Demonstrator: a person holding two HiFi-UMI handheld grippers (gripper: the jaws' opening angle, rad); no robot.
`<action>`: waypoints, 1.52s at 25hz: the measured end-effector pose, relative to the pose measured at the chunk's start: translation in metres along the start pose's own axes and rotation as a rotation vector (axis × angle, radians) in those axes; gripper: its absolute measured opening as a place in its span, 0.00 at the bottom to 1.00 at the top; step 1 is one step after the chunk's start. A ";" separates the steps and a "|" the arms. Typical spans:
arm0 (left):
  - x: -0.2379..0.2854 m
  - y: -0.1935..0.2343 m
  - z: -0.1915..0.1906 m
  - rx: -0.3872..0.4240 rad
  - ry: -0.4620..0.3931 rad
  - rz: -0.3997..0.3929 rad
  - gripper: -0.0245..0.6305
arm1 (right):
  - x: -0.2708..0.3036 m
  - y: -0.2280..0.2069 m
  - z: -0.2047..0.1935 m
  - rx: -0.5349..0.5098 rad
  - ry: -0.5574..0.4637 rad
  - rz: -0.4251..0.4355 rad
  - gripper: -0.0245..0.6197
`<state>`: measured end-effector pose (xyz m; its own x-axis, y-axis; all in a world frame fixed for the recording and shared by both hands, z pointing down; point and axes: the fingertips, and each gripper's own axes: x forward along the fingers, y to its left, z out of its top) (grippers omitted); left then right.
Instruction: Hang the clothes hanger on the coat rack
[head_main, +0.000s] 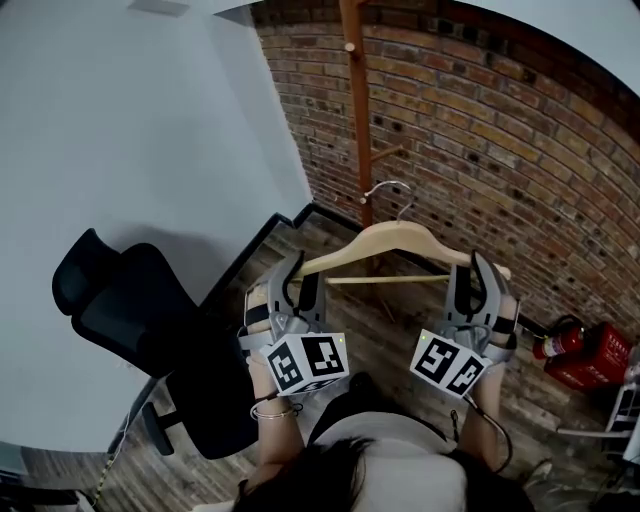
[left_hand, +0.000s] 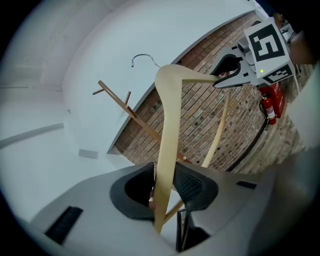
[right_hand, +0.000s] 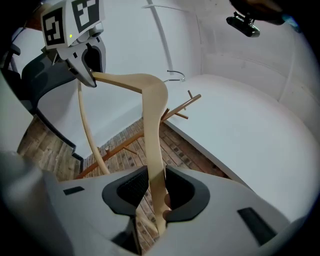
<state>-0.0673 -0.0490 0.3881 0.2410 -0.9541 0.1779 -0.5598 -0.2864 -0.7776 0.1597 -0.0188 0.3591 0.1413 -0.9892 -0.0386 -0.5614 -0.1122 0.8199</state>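
Hands carry a gripper each, and between them the clothes hanger (head_main: 400, 238) is held up in the air, roughly level, in front of the coat rack (head_main: 358, 100). The left gripper (head_main: 297, 280) has its jaws closed on the left end of the wooden shoulder bar. In the left gripper view the bar (left_hand: 170, 125) runs up from between the dark pads of that gripper (left_hand: 165, 187). The right gripper (head_main: 477, 285) is clamped the same way on the right end, and in the right gripper view the pale wood (right_hand: 152, 125) stands pinched between its own jaws (right_hand: 154, 192). Both sets of jaws stand fairly wide, filled by the thickness of the wood. Each gripper view also shows the other gripper at the far end of the hanger: the right one (left_hand: 232, 75) and the left one (right_hand: 90, 65).

The hanger's thin crossbar (head_main: 385, 279) spans below the shoulders. Its metal hook (head_main: 390, 190) points away from the person, just right of the rack's wooden pole and a little below a side peg (head_main: 388, 155). In both gripper views the hook (left_hand: 142, 57) (right_hand: 175, 76) is clear of the pegs, so it hangs on nothing.

The rack stands in the corner where a white wall meets a brick wall (head_main: 500, 150), on a wood-plank floor (head_main: 400, 330). A black office chair (head_main: 140, 320) sits at the person's left, and a red fire extinguisher (head_main: 570, 340) lies by the brick wall at the right.
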 end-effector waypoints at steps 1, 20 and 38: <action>0.003 0.001 -0.001 0.001 -0.002 -0.001 0.22 | 0.003 0.001 0.001 -0.002 0.004 -0.001 0.22; 0.044 0.027 -0.025 0.003 -0.040 -0.006 0.22 | 0.040 0.020 0.026 -0.026 0.031 -0.024 0.22; 0.062 0.040 -0.037 0.015 -0.076 -0.031 0.22 | 0.049 0.030 0.039 -0.022 0.075 -0.049 0.22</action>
<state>-0.1044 -0.1229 0.3906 0.3179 -0.9351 0.1567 -0.5393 -0.3143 -0.7813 0.1183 -0.0738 0.3598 0.2290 -0.9727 -0.0365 -0.5344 -0.1570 0.8305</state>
